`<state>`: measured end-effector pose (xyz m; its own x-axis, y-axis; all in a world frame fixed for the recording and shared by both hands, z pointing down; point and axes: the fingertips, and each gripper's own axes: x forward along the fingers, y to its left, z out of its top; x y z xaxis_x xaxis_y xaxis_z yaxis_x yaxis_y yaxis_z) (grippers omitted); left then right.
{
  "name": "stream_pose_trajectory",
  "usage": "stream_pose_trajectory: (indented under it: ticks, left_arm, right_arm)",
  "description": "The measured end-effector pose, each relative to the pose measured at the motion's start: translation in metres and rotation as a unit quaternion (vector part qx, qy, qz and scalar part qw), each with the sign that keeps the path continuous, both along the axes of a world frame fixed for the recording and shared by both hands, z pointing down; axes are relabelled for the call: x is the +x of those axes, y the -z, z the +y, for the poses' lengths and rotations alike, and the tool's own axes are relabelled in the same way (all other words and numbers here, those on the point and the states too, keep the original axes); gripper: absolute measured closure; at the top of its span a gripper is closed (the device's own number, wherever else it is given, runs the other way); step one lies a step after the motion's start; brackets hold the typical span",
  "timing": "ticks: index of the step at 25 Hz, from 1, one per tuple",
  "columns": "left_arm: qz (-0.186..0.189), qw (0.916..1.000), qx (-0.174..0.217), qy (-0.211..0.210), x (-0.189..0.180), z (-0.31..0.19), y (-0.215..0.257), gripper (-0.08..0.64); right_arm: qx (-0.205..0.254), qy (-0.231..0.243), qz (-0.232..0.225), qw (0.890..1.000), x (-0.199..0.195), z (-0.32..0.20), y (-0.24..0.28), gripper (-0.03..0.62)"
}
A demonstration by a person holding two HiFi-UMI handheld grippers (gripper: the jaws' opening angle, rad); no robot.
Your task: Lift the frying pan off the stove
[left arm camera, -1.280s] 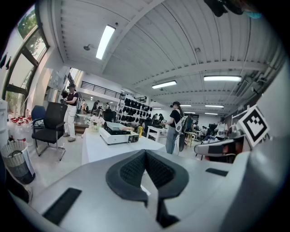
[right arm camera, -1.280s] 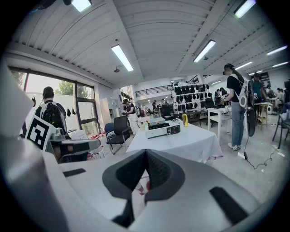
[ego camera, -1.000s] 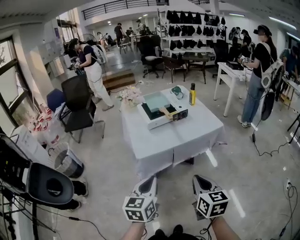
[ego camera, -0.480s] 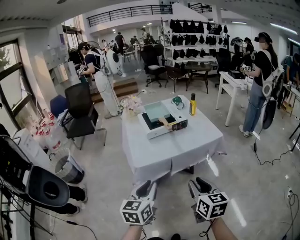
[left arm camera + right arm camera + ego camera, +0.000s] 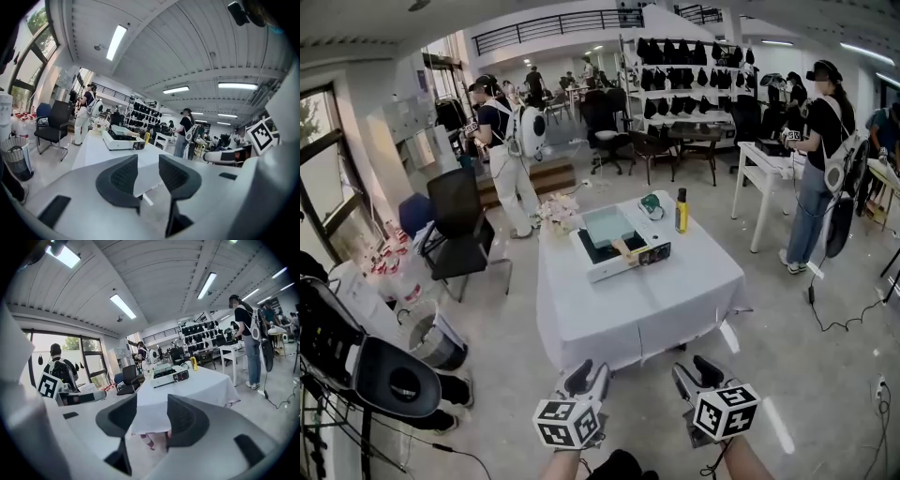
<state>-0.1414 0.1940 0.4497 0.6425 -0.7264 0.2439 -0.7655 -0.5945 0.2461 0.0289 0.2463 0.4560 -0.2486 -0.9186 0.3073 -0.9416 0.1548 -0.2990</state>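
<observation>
one frying pan [image 5: 607, 226] sits on one stove [image 5: 623, 258], one yellow bottle [image 5: 682, 210] near it on the surface [image 5: 656, 291], while well short the left gripper [image 5: 589, 377] and right gripper [image 5: 696, 373] both spread open, empty.

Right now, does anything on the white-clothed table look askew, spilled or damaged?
Nothing stands out. The square pale-green frying pan sits flat on the white portable stove, the yellow bottle stands upright beside it, and the white tablecloth shows no spill. Fine damage cannot be judged from this distance.
</observation>
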Motion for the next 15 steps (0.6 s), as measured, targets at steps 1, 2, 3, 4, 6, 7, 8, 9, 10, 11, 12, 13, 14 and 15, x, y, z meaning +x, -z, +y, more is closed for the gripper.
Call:
stream_pose_trajectory:
  ticks: [1, 2, 3, 4, 6, 7, 8, 9, 10, 11, 12, 13, 14, 15]
  left_arm:
    - [-0.001, 1.0000, 0.000, 0.001, 0.002, -0.003, 0.000, 0.442]
    - [-0.003, 1.0000, 0.000, 0.001, 0.003, -0.007, 0.000, 0.440]
    - [-0.004, 1.0000, -0.001, 0.002, 0.004, -0.012, -0.001, 0.439]
    - [-0.005, 1.0000, -0.003, 0.002, 0.006, -0.017, -0.001, 0.437]
    - [-0.007, 1.0000, -0.006, 0.004, 0.008, -0.028, -0.003, 0.435]
    - [-0.008, 0.9999, -0.006, 0.005, 0.010, -0.036, -0.005, 0.434]
    - [-0.009, 0.9999, -0.006, 0.006, 0.011, -0.044, -0.006, 0.434]
    - [-0.010, 0.9999, -0.006, 0.008, 0.013, -0.053, -0.008, 0.434]
    - [-0.010, 0.9999, -0.006, 0.010, 0.015, -0.063, -0.010, 0.433]
    - [-0.010, 0.9998, -0.007, 0.012, 0.016, -0.074, -0.011, 0.433]
    - [-0.009, 0.9998, -0.009, 0.014, 0.017, -0.085, -0.011, 0.433]
    - [-0.008, 0.9998, -0.011, 0.015, 0.019, -0.096, -0.012, 0.433]
    - [-0.008, 0.9998, -0.011, 0.015, 0.022, -0.107, -0.013, 0.433]
    - [-0.008, 0.9998, -0.012, 0.015, 0.024, -0.118, -0.014, 0.433]
  right_arm:
    - [0.000, 0.001, -0.003, 1.000, 0.002, -0.003, 0.000, 0.403]
    - [0.001, 0.001, -0.004, 1.000, 0.003, -0.006, 0.000, 0.400]
    - [0.001, 0.002, -0.005, 1.000, 0.005, -0.010, 0.001, 0.399]
    - [0.001, 0.003, -0.004, 1.000, 0.006, -0.015, 0.001, 0.399]
    - [0.002, 0.002, -0.004, 1.000, 0.011, -0.025, 0.001, 0.397]
    - [0.003, 0.001, -0.004, 1.000, 0.014, -0.032, 0.000, 0.397]
    - [0.005, -0.001, -0.004, 1.000, 0.017, -0.040, 0.000, 0.397]
    - [0.006, -0.003, -0.005, 1.000, 0.021, -0.048, -0.001, 0.396]
    - [0.008, -0.004, -0.005, 1.000, 0.024, -0.057, -0.001, 0.396]
    - [0.009, -0.005, -0.003, 1.000, 0.026, -0.066, -0.001, 0.396]
    - [0.010, -0.006, -0.002, 1.000, 0.029, -0.076, -0.001, 0.396]
    - [0.010, -0.007, -0.001, 1.000, 0.032, -0.085, -0.001, 0.394]
    - [0.011, -0.007, -0.002, 1.000, 0.035, -0.095, -0.001, 0.394]
    - [0.011, -0.008, -0.004, 1.000, 0.038, -0.106, -0.001, 0.394]
